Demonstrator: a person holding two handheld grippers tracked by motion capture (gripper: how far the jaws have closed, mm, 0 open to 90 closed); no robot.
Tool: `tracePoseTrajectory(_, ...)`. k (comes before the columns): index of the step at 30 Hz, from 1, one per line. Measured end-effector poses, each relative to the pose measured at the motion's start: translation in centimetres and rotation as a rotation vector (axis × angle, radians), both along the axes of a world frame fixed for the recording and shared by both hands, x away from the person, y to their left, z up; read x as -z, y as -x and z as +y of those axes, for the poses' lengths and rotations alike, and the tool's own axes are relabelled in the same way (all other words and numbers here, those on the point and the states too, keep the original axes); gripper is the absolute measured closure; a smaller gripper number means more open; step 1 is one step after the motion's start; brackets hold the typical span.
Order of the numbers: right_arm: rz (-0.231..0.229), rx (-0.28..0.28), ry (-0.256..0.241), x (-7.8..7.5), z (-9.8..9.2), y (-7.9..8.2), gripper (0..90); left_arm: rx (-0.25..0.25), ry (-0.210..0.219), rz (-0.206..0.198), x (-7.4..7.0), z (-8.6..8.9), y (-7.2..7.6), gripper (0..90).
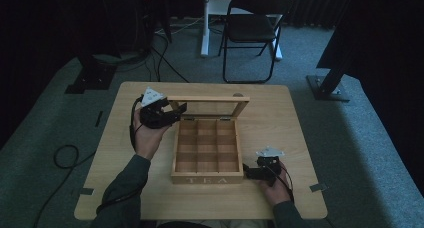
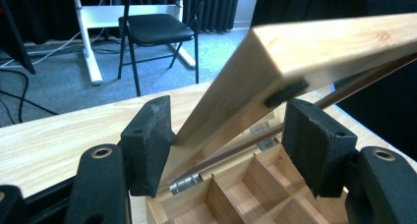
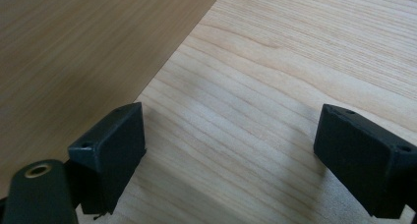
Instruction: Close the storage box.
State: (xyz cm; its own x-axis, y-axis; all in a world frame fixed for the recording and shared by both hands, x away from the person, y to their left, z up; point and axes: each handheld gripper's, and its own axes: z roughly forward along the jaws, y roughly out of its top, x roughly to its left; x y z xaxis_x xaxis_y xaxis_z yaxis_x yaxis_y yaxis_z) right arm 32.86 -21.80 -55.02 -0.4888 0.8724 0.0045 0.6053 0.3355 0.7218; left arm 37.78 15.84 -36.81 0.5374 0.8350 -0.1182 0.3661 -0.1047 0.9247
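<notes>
A wooden tea box (image 1: pixel 207 179) marked TEA, divided into several compartments, stands in the middle of the table with its glass-paned lid (image 1: pixel 207 99) raised. My left gripper (image 1: pixel 179 112) is open at the lid's left corner. In the left gripper view the lid's frame (image 2: pixel 305 47) passes between the jaws of the left gripper (image 2: pixel 231 135); the left pad (image 2: pixel 147 135) rests against it and the right pad stays apart. The compartments (image 2: pixel 255 184) lie below. My right gripper (image 1: pixel 246 172) is open by the box's front right corner, low over the table. The right gripper (image 3: pixel 236 155) holds nothing, with the box's side wall (image 3: pixel 74 62) beside its left jaw.
The light wooden table (image 1: pixel 280 118) has bare surface right of and in front of the box. Beyond it on the carpet stand a black folding chair (image 1: pixel 252 28) and a white desk leg (image 1: pixel 205 23). Cables (image 1: pixel 65 155) trail on the floor at left.
</notes>
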Motion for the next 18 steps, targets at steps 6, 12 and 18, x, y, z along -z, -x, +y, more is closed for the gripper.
tracePoseTrajectory(6,-0.002,0.000,0.000,0.0,0.0,0.0,11.7,0.012,-0.004,-0.018,-0.1,0.1,1.5,35.5)
tracePoseTrajectory(12,-0.001,0.001,0.001,0.0,0.0,0.0,11.7,0.002,-0.022,-0.020,0.3,0.1,2.6,35.4)
tracePoseTrajectory(18,0.000,0.000,0.001,0.0,0.0,0.0,11.7,0.002,-0.001,0.004,1.0,0.2,3.4,35.5)
